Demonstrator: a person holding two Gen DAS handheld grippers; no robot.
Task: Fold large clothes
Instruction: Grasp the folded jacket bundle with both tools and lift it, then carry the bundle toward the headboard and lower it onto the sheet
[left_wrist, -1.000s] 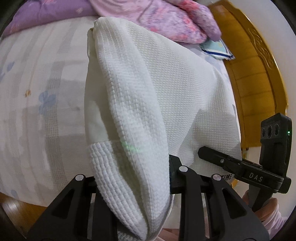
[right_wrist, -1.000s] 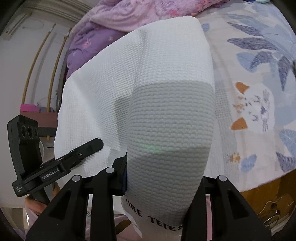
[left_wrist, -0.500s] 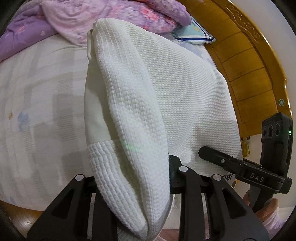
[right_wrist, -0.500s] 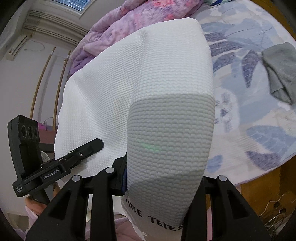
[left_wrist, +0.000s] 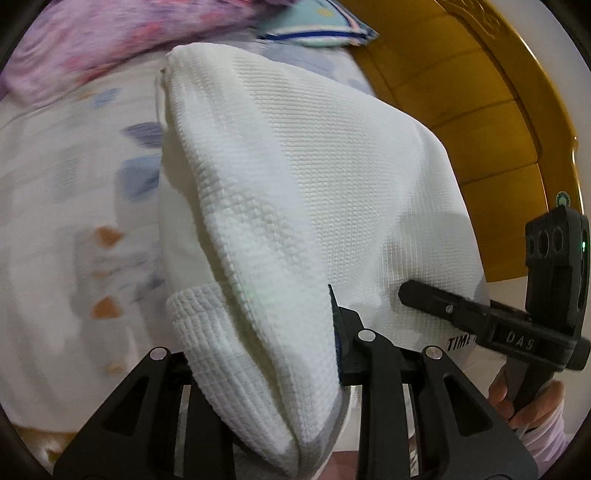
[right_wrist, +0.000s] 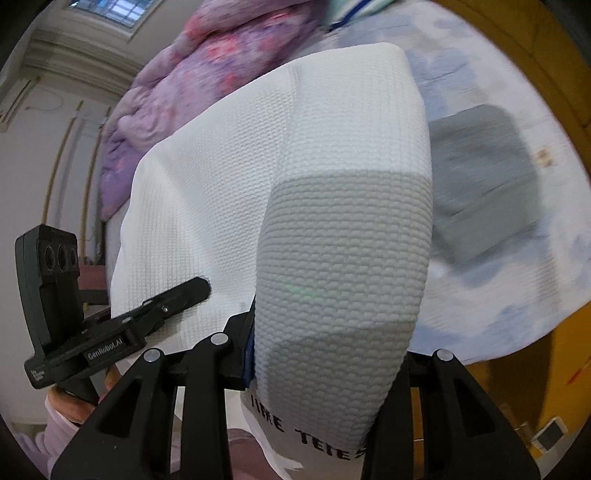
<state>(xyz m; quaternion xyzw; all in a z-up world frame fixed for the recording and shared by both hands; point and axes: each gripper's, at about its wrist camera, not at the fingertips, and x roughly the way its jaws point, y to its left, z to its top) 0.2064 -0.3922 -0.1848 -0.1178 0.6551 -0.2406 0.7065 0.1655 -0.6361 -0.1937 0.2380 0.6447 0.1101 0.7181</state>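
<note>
I see the bed (left_wrist: 66, 206) filling most of both views: pale sheet with blue leaf prints and small orange marks, blurred. A yellow wooden headboard (left_wrist: 461, 110) curves along the right of the left wrist view. A purple-pink floral quilt (right_wrist: 192, 85) is bunched at the far end, with a blue-edged pillow (left_wrist: 317, 31) just beside it.

The task item, a white waffle-knit garment (left_wrist: 303, 192), hangs draped over both tools, stretched between them above the bed. In the right wrist view the same garment (right_wrist: 295, 177) shows a grey band low on its near fold and black lettering along its bottom edge. A folded grey garment (right_wrist: 480, 181) lies on the sheet to its right, apart from the white one.

My left hand-held gripper (left_wrist: 266, 354) is clamped on a bunched fold of the white garment; the cloth fills the gap between the fingers and spills down over them. My right hand-held gripper (right_wrist: 325, 369) is likewise clamped on the grey-banded fold, cloth wrapped over its tips. Each tool also appears in the other's view, its finger lying against the white cloth.

A hand (left_wrist: 532, 402) in a pale sleeve grips the right tool's handle; another hand (right_wrist: 74, 402) holds the left one.
</note>
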